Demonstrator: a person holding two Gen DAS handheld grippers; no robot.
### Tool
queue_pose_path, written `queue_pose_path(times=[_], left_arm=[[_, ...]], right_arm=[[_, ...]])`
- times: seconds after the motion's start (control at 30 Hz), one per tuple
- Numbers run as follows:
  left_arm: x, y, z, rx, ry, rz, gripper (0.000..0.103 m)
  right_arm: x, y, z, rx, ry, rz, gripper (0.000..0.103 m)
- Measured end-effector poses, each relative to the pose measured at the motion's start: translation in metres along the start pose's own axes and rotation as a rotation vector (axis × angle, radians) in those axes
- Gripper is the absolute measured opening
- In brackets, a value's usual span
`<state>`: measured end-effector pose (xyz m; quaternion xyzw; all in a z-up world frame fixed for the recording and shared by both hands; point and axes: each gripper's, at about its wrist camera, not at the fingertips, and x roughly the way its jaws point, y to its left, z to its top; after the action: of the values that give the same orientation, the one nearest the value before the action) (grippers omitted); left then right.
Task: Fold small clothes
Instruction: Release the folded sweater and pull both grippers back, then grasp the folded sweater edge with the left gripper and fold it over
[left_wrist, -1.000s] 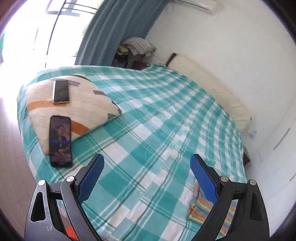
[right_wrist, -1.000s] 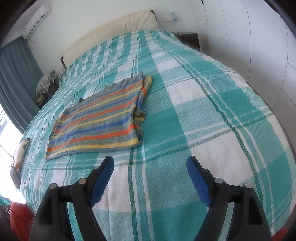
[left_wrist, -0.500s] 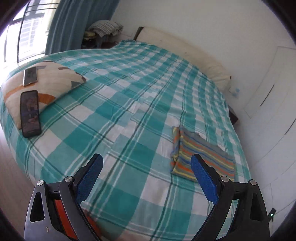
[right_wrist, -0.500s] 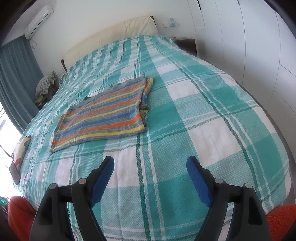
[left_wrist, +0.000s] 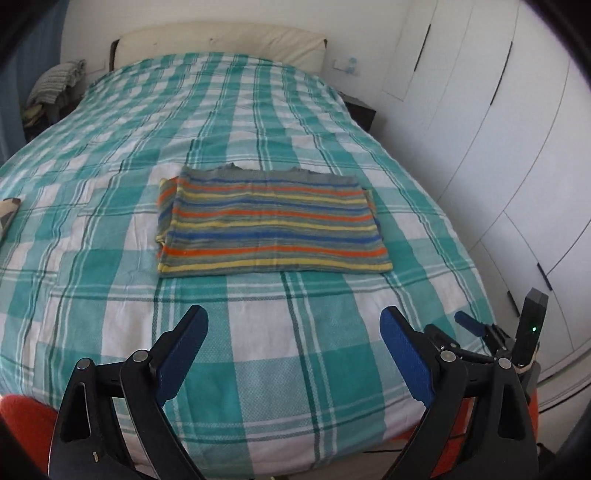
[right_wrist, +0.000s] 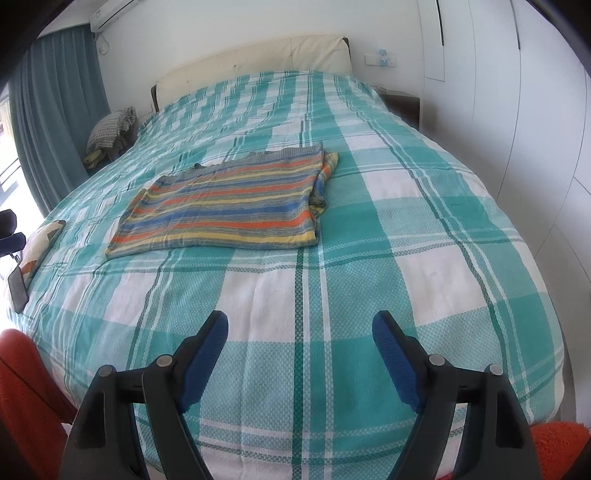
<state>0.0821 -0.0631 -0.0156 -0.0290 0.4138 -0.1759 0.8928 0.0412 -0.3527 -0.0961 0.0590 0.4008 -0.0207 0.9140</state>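
Note:
A striped garment in orange, yellow, blue and grey lies flat as a folded rectangle in the middle of the teal plaid bed. It also shows in the right wrist view, with a folded-under layer sticking out at its right edge. My left gripper is open and empty, held above the bed's foot, well short of the garment. My right gripper is open and empty, also near the foot edge. The right gripper shows at the right of the left wrist view.
White wardrobe doors run along the bed's right side. A cushion with a phone lies at the bed's left edge. A nightstand and a cream headboard are at the far end. Clothes are piled far left.
The left wrist view has swung right from the cushion and phones to face the garment squarely. The right gripper has drawn back a little from the garment. Both stay open.

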Motion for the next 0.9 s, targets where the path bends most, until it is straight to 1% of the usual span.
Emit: queue_pose_path(times=[0.1, 0.23, 0.3, 0.4, 0.43, 0.5, 0.6, 0.67, 0.7, 0.77, 0.8, 0.9], left_arm=[[0.009, 0.013, -0.014, -0.001, 0.002, 0.057, 0.095], [0.022, 0.029, -0.036, -0.007, -0.008, 0.111, 0.095], [0.029, 0.029, -0.052, 0.016, 0.0, 0.125, 0.095], [0.041, 0.022, -0.075, 0.091, 0.07, 0.126, 0.095], [0.042, 0.018, -0.081, 0.114, 0.088, 0.121, 0.095], [0.045, 0.01, -0.083, 0.15, 0.091, 0.09, 0.095], [0.064, -0.015, -0.067, 0.224, 0.087, 0.018, 0.095], [0.089, -0.038, -0.043, 0.273, 0.088, -0.024, 0.095], [0.104, -0.049, -0.03, 0.281, 0.099, -0.046, 0.095], [0.139, -0.071, -0.003, 0.297, 0.138, -0.092, 0.095], [0.158, -0.085, 0.008, 0.313, 0.148, -0.1, 0.095], [0.208, -0.122, 0.026, 0.366, 0.166, -0.12, 0.095]], right_arm=[[0.002, 0.01, -0.003, -0.047, 0.011, 0.001, 0.08], [0.008, 0.023, -0.006, -0.099, 0.032, 0.021, 0.08], [0.011, 0.021, -0.004, -0.07, 0.04, 0.052, 0.08], [0.016, 0.01, 0.0, 0.025, 0.047, 0.088, 0.08], [0.018, 0.005, 0.001, 0.058, 0.05, 0.095, 0.08], [0.019, -0.005, 0.004, 0.118, 0.049, 0.114, 0.08], [0.018, -0.023, 0.008, 0.217, 0.052, 0.178, 0.08], [0.026, -0.037, 0.015, 0.273, 0.079, 0.229, 0.08], [0.031, -0.044, 0.021, 0.292, 0.093, 0.249, 0.08], [0.042, -0.062, 0.042, 0.318, 0.109, 0.283, 0.08], [0.047, -0.071, 0.055, 0.327, 0.111, 0.291, 0.08], [0.072, -0.099, 0.098, 0.357, 0.155, 0.325, 0.08]])
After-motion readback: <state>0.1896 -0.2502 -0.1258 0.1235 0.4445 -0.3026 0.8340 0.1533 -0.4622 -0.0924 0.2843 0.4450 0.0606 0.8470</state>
